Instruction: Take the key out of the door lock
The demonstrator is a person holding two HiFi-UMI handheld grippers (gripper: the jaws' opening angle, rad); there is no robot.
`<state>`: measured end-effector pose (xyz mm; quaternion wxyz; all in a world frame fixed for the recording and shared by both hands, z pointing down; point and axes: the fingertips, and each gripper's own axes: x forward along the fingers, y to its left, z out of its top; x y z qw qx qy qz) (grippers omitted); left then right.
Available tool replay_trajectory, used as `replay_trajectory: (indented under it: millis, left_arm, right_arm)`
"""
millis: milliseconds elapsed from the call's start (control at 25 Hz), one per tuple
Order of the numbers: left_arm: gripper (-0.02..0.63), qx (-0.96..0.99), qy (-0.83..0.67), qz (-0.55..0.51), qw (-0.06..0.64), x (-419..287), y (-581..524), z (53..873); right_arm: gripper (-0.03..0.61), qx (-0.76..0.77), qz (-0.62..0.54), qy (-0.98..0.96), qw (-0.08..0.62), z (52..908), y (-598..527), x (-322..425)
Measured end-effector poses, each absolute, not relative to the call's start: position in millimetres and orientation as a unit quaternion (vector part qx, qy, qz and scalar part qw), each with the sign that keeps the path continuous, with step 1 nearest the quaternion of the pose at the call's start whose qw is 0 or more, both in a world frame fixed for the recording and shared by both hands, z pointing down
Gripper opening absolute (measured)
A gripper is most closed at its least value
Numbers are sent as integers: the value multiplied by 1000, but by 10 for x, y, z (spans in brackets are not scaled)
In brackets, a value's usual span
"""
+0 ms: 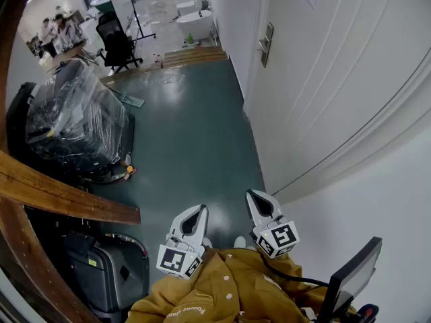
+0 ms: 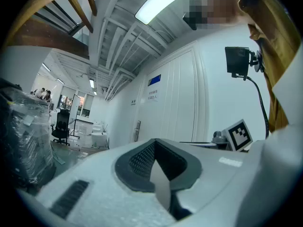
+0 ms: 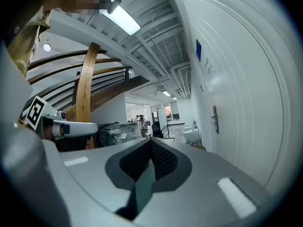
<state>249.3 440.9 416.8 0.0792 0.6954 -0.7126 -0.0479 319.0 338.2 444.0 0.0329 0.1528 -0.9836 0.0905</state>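
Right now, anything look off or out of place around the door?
Nothing stands out at the door: it looks shut and its handle plate sits straight; a key is too small to make out. On the floor ahead, a flat object lies loose near the plastic-wrapped machine.

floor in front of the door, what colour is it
The floor is dark teal-green and glossy, clearest in the head view.

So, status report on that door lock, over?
Left gripper and right gripper shut, empty. Door lock well ahead, key not discernible. Path looks open.
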Motion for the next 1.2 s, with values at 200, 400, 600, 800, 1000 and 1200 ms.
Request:
replay_trajectory:
  millis: [200,400,600,800,1000,1200]
  left_arm:
    - [-3,705,-698,-46,114,2531,4283,4346]
    - [-3,708,-696,-38,118,2580,4244,4379]
    - [-3,704,-699,-42,115,2535,4265,4321]
    - [-3,699,-704,-46,116,2420,4438,4297]
    - [-3,691,-710,-50,125,2056,4684,4339]
    - [-3,693,-708,-50,130,1723,4792,4426]
  right_arm:
    - [5,156,87,-984,32,4422,3349,3201]
    - [5,159,87,-983,31,4436,3360,3219]
    - [5,135,94,-986,34,4435,3436,3159]
    - [6,122,108,-986,39,4471,3572,3043]
    - [6,128,109,-985,36,4478,3701,2747]
    - [6,143,100,-984,38,4523,3733,2424]
